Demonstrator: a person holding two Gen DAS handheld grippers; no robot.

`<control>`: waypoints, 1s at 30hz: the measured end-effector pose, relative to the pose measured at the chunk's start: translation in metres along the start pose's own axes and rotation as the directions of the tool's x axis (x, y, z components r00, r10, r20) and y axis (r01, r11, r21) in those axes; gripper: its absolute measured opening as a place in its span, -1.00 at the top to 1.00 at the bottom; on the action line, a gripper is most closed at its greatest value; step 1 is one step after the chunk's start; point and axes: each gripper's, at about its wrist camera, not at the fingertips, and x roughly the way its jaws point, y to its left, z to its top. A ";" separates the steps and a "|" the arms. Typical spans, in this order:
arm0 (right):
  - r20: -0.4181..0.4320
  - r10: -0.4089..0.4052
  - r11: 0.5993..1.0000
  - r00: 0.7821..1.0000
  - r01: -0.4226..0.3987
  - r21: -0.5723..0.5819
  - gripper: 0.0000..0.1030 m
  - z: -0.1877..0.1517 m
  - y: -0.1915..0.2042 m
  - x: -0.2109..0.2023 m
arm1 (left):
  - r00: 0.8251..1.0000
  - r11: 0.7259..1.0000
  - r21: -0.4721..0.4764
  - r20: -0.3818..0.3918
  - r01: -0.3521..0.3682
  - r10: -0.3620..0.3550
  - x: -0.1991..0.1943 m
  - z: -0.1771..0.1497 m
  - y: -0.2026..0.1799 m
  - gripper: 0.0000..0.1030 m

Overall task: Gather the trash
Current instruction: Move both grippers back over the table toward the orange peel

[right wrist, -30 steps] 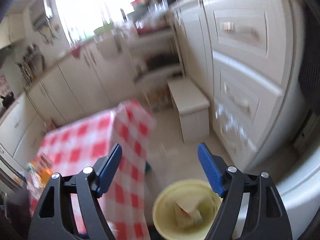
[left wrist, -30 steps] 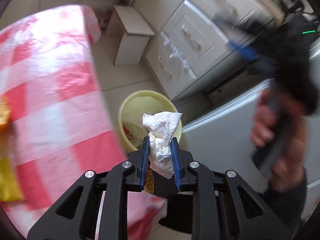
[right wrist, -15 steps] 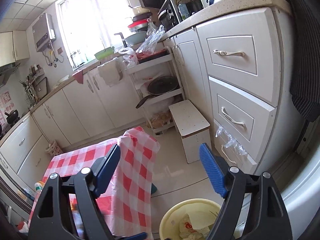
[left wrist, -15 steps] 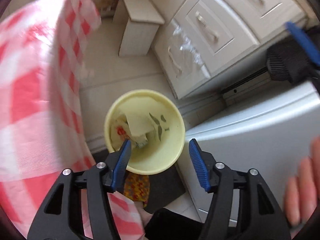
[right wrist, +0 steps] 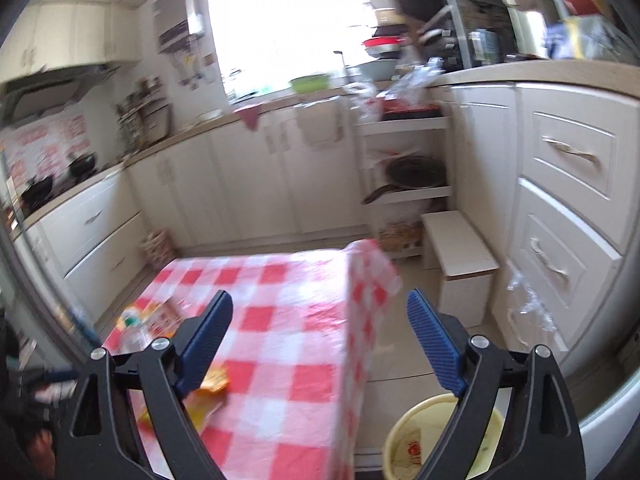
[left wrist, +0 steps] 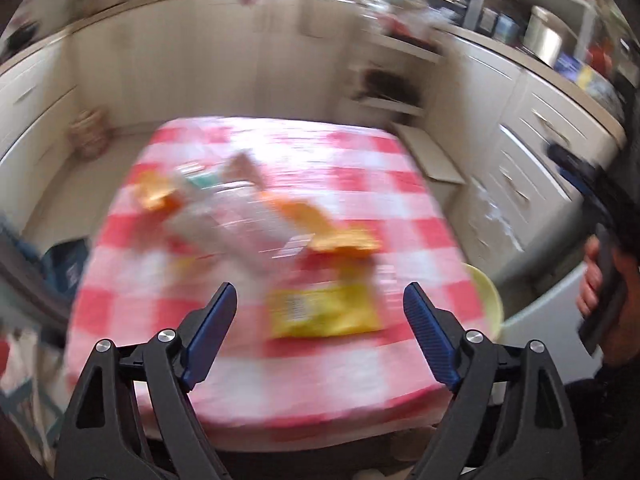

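The left hand-held gripper has its blue fingers spread wide and holds nothing. It hangs over the near edge of the worktop with the red and white checked plastic cloth. The left view is blurry.

A flat yellow plastic snack packet lies on the cloth right between the blue fingers. Its long side runs from left to right. Just behind it lies a crumpled orange wrapper. A see-through plastic bottle lies on its side farther back, slanting from the front right to the back left, and its cap end is too blurry to make out. A second orange wrapper lies at the back left.

The round pale yellow plastic bin stands on the floor, just beside the right edge of the worktop. Inside it there is crumpled paper and a wrapper with red print.

The right hand-held gripper is wide apart too and holds nothing. It is up in the air, above the right side of the worktop and the bin.
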 end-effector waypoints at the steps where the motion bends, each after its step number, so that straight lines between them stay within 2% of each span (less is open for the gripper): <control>1: -0.020 0.032 0.999 0.999 -0.033 -0.030 -0.69 -0.005 0.015 0.001 | 1.000 0.999 -0.047 -0.001 -0.022 0.022 -0.001 -0.002 0.019 -0.58; 2: -0.046 0.064 0.996 0.997 -0.067 -0.063 -0.70 -0.011 0.030 0.004 | 0.999 0.991 -0.132 -0.006 -0.037 0.036 -0.004 -0.008 0.048 -0.58; 3: -0.076 0.090 0.990 0.993 -0.097 -0.099 -0.70 -0.017 0.046 0.008 | 1.000 0.974 -0.225 -0.009 -0.007 0.005 -0.006 -0.009 0.066 -0.58; 4: -0.111 0.105 0.983 0.988 -0.120 -0.140 -0.70 -0.024 0.061 0.014 | 0.999 0.955 -0.295 0.020 0.045 -0.041 -0.012 -0.010 0.081 -0.58; 6: -0.180 0.111 0.958 0.977 -0.153 -0.242 -0.70 -0.037 0.091 0.030 | 0.999 0.956 -0.293 0.048 0.018 -0.004 -0.019 -0.011 0.091 -0.58; 10: -0.274 0.048 0.881 0.960 -0.170 -0.442 -0.70 -0.065 0.138 0.066 | 0.998 0.958 -0.282 0.053 0.050 -0.036 -0.023 -0.017 0.094 -0.59; 13: -0.320 0.024 0.847 0.947 -0.189 -0.497 -0.70 -0.082 0.157 0.090 | 0.996 0.956 -0.280 0.048 0.083 -0.072 -0.024 -0.021 0.096 -0.60; 17: -0.365 -0.031 0.795 0.930 -0.199 -0.573 -0.64 -0.100 0.177 0.118 | 0.989 0.938 -0.314 0.010 0.144 -0.149 -0.019 -0.028 0.105 -0.60; 18: -0.376 -0.041 0.790 0.926 -0.200 -0.579 -0.54 -0.103 0.179 0.123 | 0.988 0.937 -0.317 0.008 0.149 -0.154 -0.018 -0.029 0.105 -0.60; 21: -0.408 -0.056 0.803 0.911 -0.202 -0.560 -0.42 -0.104 0.180 0.136 | 0.988 0.941 -0.304 0.012 0.149 -0.152 -0.017 -0.029 0.102 -0.60; 25: -0.406 -0.058 0.814 0.912 -0.193 -0.549 -0.40 -0.100 0.179 0.139 | 0.992 0.953 -0.276 0.013 0.124 -0.125 -0.017 -0.028 0.096 -0.61; 30: -0.412 -0.061 0.804 0.909 -0.200 -0.560 -0.40 -0.104 0.183 0.140 | 0.997 0.967 -0.240 0.033 0.080 -0.074 -0.024 -0.027 0.090 -0.63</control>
